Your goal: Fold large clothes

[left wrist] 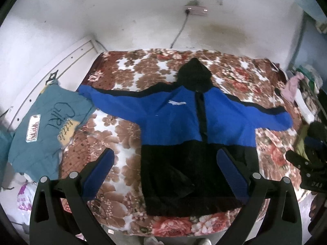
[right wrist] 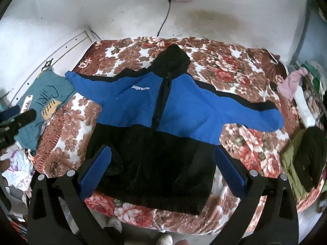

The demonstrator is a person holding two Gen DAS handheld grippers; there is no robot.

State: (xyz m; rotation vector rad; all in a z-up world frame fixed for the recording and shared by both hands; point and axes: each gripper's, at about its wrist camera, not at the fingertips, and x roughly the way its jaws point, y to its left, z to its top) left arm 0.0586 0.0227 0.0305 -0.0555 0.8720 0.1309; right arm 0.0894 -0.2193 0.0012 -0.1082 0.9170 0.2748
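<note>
**Jacket spread flat on the bed**

The blue and black jacket (left wrist: 184,122) lies front-up on the flowered blanket (left wrist: 114,126), sleeves out. The left gripper (left wrist: 165,171) and right gripper (right wrist: 163,169) hover above its hem, jaws wide, holding nothing.

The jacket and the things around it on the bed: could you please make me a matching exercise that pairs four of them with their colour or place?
Column one:
1. Hood
2. Chest of the jacket
3. Phone
4. Teal garment

Column two:
A. lies on the teal garment
B. blue
C. black, nearest the wall
D. at the bed's left edge, lettered "GIRL"

Pairs: 1-C, 2-B, 3-A, 4-D
</note>
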